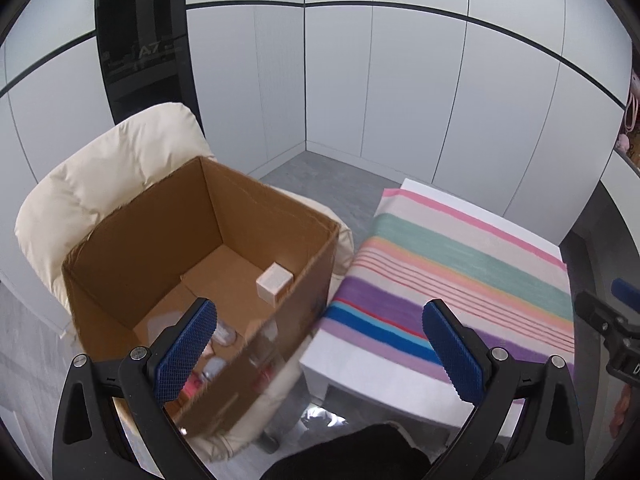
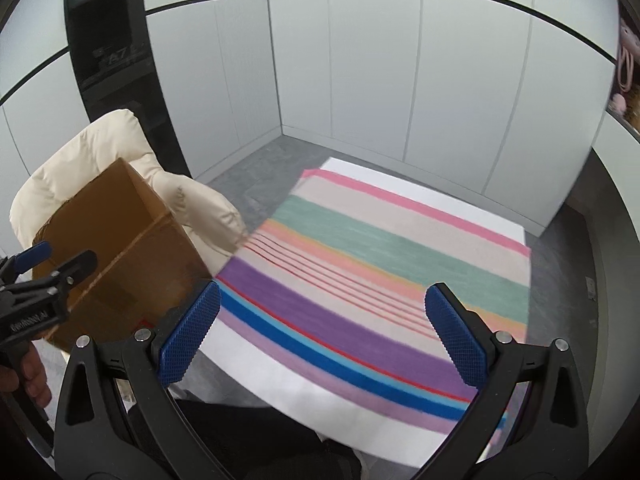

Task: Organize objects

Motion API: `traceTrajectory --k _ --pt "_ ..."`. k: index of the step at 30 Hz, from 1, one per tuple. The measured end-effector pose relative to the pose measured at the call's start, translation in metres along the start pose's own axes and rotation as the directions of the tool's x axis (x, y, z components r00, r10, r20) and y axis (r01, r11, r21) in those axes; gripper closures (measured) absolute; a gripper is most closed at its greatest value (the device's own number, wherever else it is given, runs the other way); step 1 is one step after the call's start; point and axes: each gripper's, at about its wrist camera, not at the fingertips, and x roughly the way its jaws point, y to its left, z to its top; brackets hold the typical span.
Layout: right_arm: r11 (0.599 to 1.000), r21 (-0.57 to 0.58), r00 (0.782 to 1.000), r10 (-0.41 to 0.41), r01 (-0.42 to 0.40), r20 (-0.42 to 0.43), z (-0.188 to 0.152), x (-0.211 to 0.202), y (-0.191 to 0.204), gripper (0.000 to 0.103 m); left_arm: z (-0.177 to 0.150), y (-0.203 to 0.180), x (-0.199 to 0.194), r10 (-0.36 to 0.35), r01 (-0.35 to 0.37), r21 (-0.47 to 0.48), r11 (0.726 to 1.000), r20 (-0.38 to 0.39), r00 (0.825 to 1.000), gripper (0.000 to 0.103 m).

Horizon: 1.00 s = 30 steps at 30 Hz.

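An open cardboard box (image 1: 168, 240) rests on a cream padded chair (image 1: 100, 172). Inside it lie a small white carton (image 1: 274, 280) and several blurred items near the front wall. My left gripper (image 1: 320, 344) hangs open above the box's near right corner, nothing between its blue pads. A low white table under a striped cloth (image 1: 460, 272) stands to the right. My right gripper (image 2: 324, 340) is open over that striped cloth (image 2: 380, 272), holding nothing. The box (image 2: 120, 256) shows at the left of the right wrist view, with the left gripper (image 2: 44, 276) beside it.
White panelled walls (image 1: 400, 80) close the corner behind, with a dark glass strip (image 1: 140, 40) at the left. Grey floor (image 1: 320, 176) runs between chair and table. A shelf with pink items (image 2: 626, 60) sits at the far right. A dark trouser leg (image 1: 352, 456) is below.
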Motion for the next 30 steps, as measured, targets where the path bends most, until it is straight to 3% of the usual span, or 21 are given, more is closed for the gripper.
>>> traceTrajectory --k 15,30 --pt "0.999 0.023 0.998 -0.035 0.036 -0.048 -0.077 -0.077 -0.046 0.000 -0.046 -0.041 -0.054 0.014 -0.015 0.107 0.994 0.010 1.000 0.000" --pt "0.995 0.077 0.997 -0.058 0.062 -0.055 -0.082 -0.081 -0.070 0.000 -0.062 -0.067 -0.059 -0.007 0.009 0.104 0.995 -0.018 1.000 0.000"
